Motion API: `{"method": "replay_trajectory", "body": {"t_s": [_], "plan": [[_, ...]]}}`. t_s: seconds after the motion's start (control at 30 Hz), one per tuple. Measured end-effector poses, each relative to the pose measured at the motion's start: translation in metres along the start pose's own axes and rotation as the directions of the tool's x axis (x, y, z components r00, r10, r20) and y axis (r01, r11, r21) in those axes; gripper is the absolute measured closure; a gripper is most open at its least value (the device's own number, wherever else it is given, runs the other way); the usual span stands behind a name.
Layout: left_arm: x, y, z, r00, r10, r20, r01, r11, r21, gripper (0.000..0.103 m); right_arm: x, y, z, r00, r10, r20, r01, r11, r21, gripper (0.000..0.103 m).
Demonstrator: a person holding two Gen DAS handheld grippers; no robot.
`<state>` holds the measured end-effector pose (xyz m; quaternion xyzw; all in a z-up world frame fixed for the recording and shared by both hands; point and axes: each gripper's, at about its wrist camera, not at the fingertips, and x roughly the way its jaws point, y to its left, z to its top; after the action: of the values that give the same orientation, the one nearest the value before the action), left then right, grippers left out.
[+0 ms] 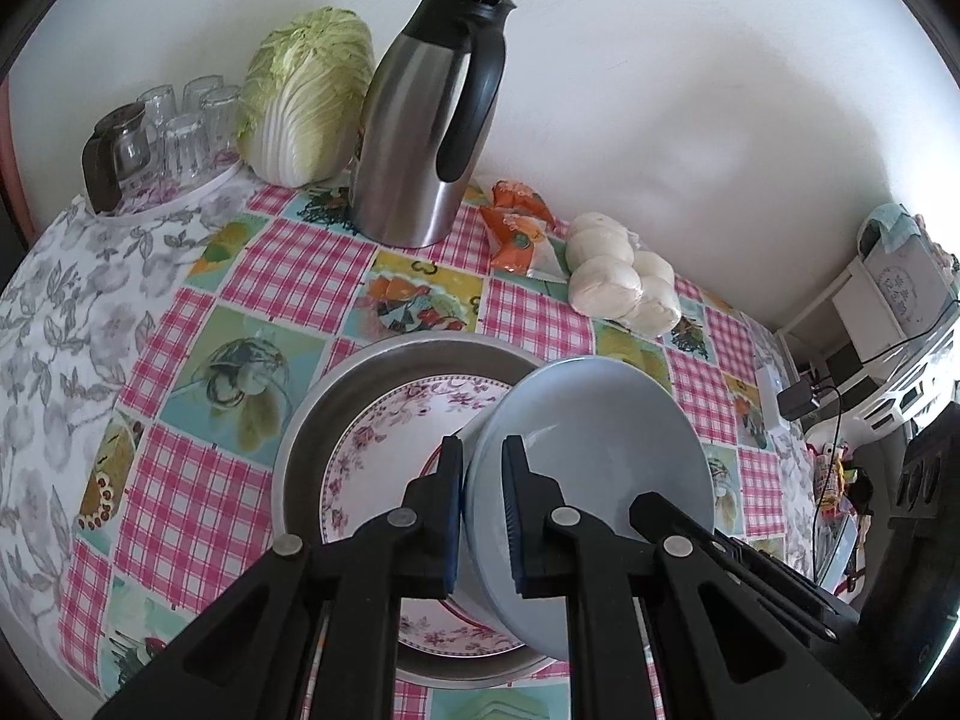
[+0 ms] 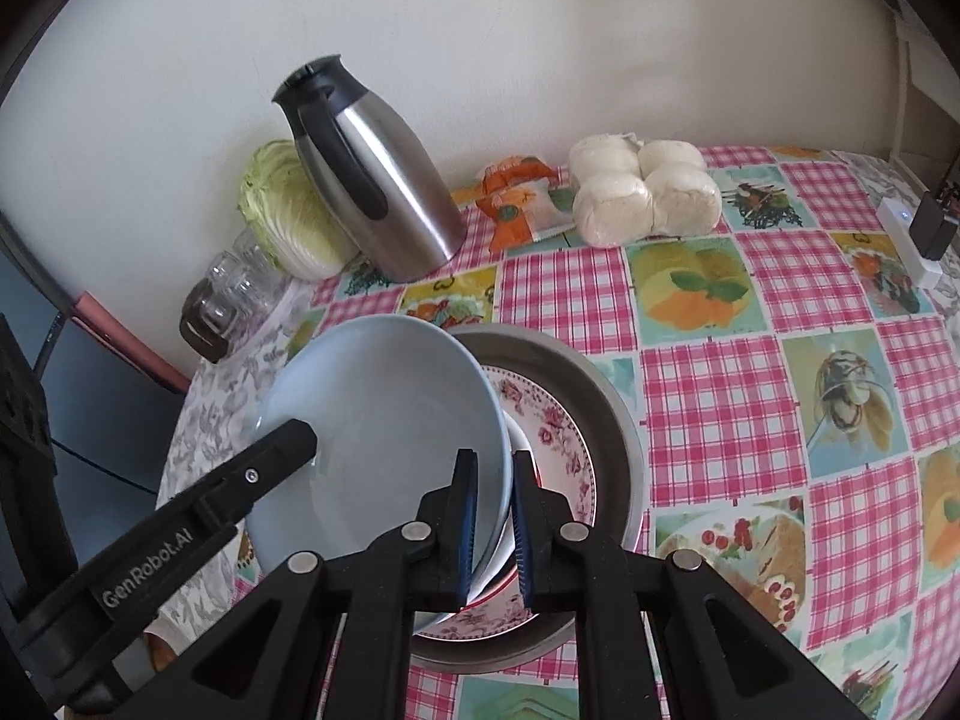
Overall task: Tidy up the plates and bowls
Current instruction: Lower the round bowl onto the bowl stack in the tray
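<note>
Table (image 1: 300,276) holds thermos (image 1: 426,120), cabbage (image 1: 306,96), buns (image 1: 624,276), metal basin (image 1: 312,414).

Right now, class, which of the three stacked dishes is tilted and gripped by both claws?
The plain blue bowl. It is tilted, with the left claw and right claw clamping its rim, while the floral plate lies flat inside the metal pan.
</note>
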<state>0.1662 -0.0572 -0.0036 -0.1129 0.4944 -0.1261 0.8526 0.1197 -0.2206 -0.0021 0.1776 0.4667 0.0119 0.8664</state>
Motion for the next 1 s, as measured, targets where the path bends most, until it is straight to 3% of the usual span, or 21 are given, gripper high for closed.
{"method": "replay_trajectory", "body": {"t_s": [0.43, 0.5, 0.57, 1.0], "plan": [[0.006, 0.007, 0.000, 1.000, 0.029, 0.009, -0.029, 0.999, -0.017, 0.091, 0.005, 0.007, -0.001, 1.000, -0.018, 0.004, 0.018, 0.999, -0.036, 0.088], [0.005, 0.007, 0.001, 1.000, 0.025, 0.019, -0.025, 1.000, -0.017, 0.094, 0.003, 0.005, -0.001, 1.000, -0.014, 0.011, 0.014, 1.000, -0.027, 0.086], [0.003, 0.006, 0.001, 0.999, 0.028, 0.028, -0.028, 1.000, -0.013, 0.094, -0.002, 0.003, 0.002, 0.999, -0.019, 0.039, 0.020, 1.000, -0.022, 0.077], [-0.005, 0.011, -0.001, 0.999, 0.021, 0.032, -0.020, 0.999, -0.046, 0.094, -0.009, -0.020, 0.006, 0.996, 0.042, 0.076, -0.048, 0.996, 0.070, 0.078]]}}
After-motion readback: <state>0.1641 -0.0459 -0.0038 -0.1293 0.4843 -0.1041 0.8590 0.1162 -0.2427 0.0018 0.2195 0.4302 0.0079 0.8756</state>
